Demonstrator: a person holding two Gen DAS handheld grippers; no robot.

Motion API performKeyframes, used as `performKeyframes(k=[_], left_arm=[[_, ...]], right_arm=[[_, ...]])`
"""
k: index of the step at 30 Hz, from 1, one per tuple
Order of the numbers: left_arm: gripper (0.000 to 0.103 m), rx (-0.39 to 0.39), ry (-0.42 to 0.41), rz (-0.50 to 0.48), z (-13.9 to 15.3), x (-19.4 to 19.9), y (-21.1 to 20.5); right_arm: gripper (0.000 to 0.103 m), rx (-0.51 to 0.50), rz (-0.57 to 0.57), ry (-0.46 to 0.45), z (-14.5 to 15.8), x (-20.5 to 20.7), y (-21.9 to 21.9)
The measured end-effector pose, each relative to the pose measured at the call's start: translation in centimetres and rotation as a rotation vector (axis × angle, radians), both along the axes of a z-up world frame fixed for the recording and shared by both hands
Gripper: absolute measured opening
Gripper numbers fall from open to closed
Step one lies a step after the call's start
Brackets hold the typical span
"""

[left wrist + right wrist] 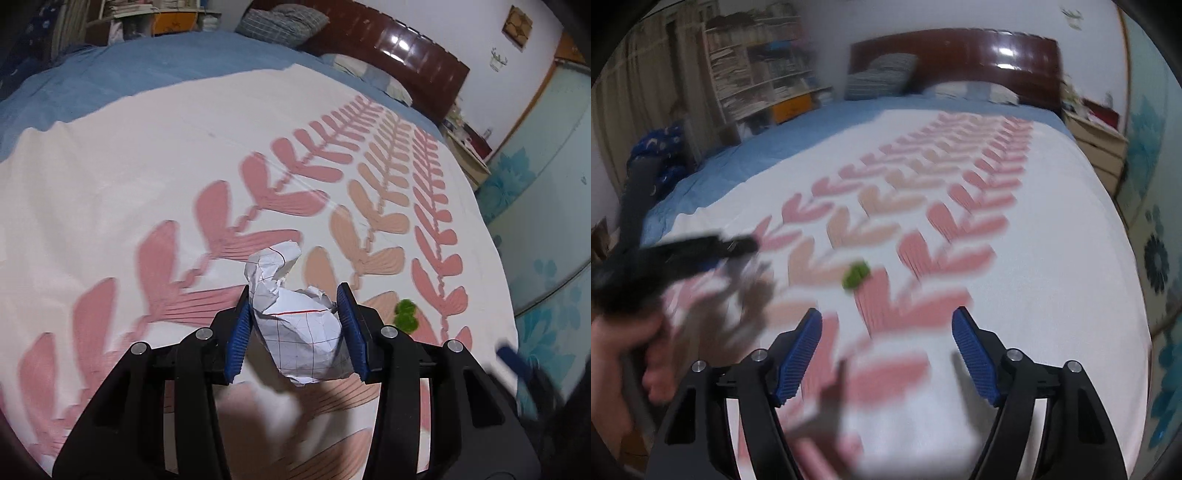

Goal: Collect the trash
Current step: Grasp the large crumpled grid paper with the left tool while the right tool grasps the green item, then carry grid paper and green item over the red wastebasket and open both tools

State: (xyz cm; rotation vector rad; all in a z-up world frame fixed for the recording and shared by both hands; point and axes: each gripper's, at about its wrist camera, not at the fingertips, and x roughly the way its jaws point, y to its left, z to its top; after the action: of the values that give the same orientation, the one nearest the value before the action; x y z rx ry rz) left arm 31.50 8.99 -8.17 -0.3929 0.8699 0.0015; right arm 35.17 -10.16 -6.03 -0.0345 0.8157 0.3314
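Note:
In the left wrist view a crumpled ball of white squared paper (301, 325) with a red line sits between the blue pads (238, 332) of my left gripper (295, 314), which is shut on it above the bedspread. A small green scrap (406, 312) lies on the bed just right of that gripper. In the right wrist view my right gripper (886, 325) stands open with nothing between its fingers, above the bed. The green scrap (856, 275) lies ahead of it, slightly left. The left gripper (683, 254) shows as a dark blur at the left, held by a hand (617, 354).
A white bedspread (129, 184) with pink and peach leaf prints covers a blue sheet (147, 62). Grey pillows (280, 22) lean on a dark wooden headboard (402, 48). A bookshelf (761, 62) stands at the left, a nightstand (1097, 144) at the right.

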Motion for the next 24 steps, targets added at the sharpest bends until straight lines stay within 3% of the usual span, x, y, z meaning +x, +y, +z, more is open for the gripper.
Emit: performKeyframes(k=[2,5,7,8,10,11,13,19,24], left_arm=[[0.045,-0.001,0.007,0.011,0.0,-0.6,1.2],[0.045,-0.013,0.015,0.023,-0.2,-1.0,2.5],[0.045,-0.016,0.019,0.032,-0.2,-1.3,3.1],[0.045,-0.02,0.021,0.035,-0.2,-1.5,3.4],[0.045,-0.018,0.025,0.035,-0.3,-1.6,3.4],[0.045,-0.019,0.025,0.032,-0.3,-1.6,3.4],[0.045,-0.011,0.024,0.022,-0.2,-1.6,3.0],[0.045,0.009,-0.026,-0.012,1.7,-3.5,0.7],[0.045,0.014,-0.087,-0.016,4.3,-9.0,-2.0]], right_arm=[[0.055,-0.005,0.013,0.058,-0.9,2.8,1.7],[0.053,-0.045,0.024,0.075,-2.0,4.9,4.0],[0.047,-0.118,0.06,0.137,-3.9,5.6,5.9],[0.039,-0.161,0.069,0.155,-4.6,5.7,6.6],[0.036,-0.178,0.068,0.147,-4.5,5.7,6.9],[0.024,-0.179,0.063,0.146,-4.5,5.8,6.8],[0.014,-0.177,0.036,0.14,-4.5,5.7,6.4],[0.013,-0.082,-0.011,0.148,-4.1,5.7,4.3],[0.012,-0.018,0.008,0.097,0.6,-0.4,-1.0]])
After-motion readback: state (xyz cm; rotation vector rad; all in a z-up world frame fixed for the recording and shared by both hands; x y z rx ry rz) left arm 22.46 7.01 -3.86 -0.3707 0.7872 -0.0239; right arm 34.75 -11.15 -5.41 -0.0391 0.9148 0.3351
